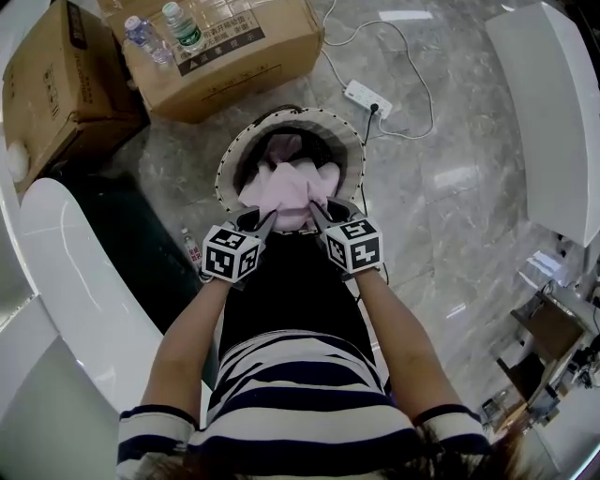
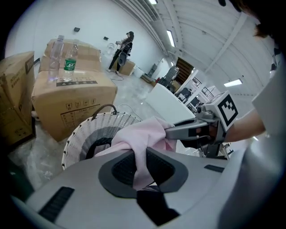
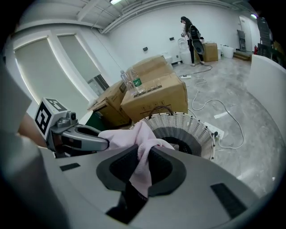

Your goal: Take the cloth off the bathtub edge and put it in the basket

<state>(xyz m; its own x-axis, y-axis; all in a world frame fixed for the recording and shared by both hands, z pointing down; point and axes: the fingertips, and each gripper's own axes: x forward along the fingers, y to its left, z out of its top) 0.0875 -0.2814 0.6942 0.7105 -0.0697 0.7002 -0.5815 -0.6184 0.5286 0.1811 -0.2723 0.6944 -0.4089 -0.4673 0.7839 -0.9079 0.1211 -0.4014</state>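
HEAD VIEW
- Hidden: the near rim of the basket [image 1: 229,159] is covered by the cloth [image 1: 286,187] and both grippers. I cannot tell whether the cloth touches the basket's inside.
- Cloth: one, pink and bunched, held over the basket's opening at its near side.
- Left gripper [image 1: 266,218]: jaw tips in the cloth's left edge.
- Right gripper [image 1: 317,208]: jaw tips in the cloth's right edge.
- Count: two cardboard boxes [image 1: 225,56], with two bottles [image 1: 182,24] on the larger one, and one power strip [image 1: 367,96].
- Room: glossy grey stone floor [image 1: 450,187], with a white rounded rim [image 1: 61,267] at left, cut off by the frame.

LEFT GRIPPER VIEW
- Left gripper [image 2: 139,166]: clenched on a fold of the cloth [image 2: 143,134], which runs down between the pads.
- Right gripper [image 2: 187,129]: grasps the same cloth from the right.
- Basket [image 2: 85,129]: white weave; its dark inside is hard to make out.

RIGHT GRIPPER VIEW
- Right gripper [image 3: 142,167]: clamped on the cloth [image 3: 129,136], with a strip hanging through.
- Left gripper [image 3: 85,141]: its tip is on the cloth at left.
- Basket [image 3: 190,123]: just beyond the cloth.
- Far end: one person [image 3: 192,38], small, near a white wall.
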